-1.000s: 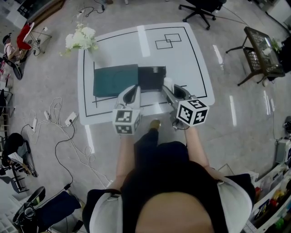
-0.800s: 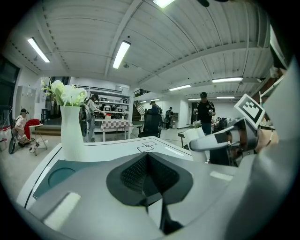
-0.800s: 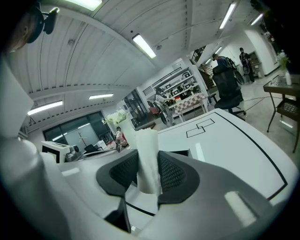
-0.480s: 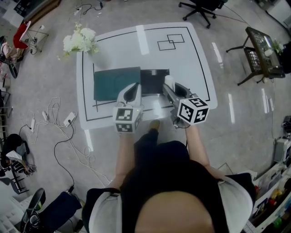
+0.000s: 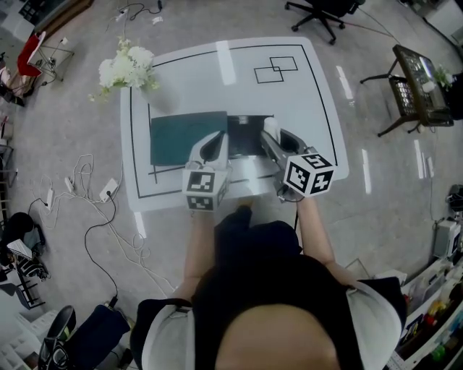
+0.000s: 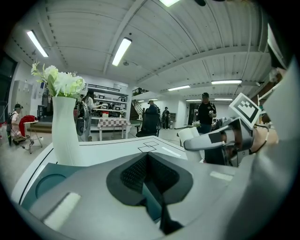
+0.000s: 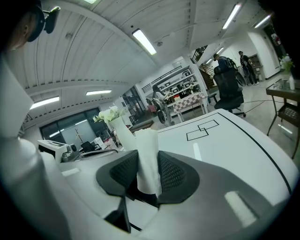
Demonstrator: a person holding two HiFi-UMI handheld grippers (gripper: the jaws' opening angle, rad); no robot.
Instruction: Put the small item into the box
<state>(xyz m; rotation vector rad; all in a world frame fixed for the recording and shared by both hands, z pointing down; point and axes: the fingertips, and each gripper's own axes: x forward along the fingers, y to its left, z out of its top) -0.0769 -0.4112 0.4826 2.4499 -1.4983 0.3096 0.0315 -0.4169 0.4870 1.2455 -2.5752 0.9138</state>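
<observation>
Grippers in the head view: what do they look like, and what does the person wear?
The left gripper and right gripper have light grey bodies tapering forward, dark textured pads, and a white cube with black square markers at the rear. The person wears a dark top with white sleeves.

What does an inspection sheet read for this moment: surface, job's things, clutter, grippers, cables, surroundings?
Surface: white tabletop with black line markings, on a grey floor.
Job's things: small white roll-like item held upright; dark open box mid-table; flat teal rectangular panel beside it.
Clutter: white vase of white flowers at the table's far left corner.
Grippers: left gripper shut, nothing between its jaws; right gripper shut on the small white roll-like item.
Cables: white power strip and loose cables on the floor, left of the table.
Surroundings: black office chair, dark side table, people in the background.
</observation>
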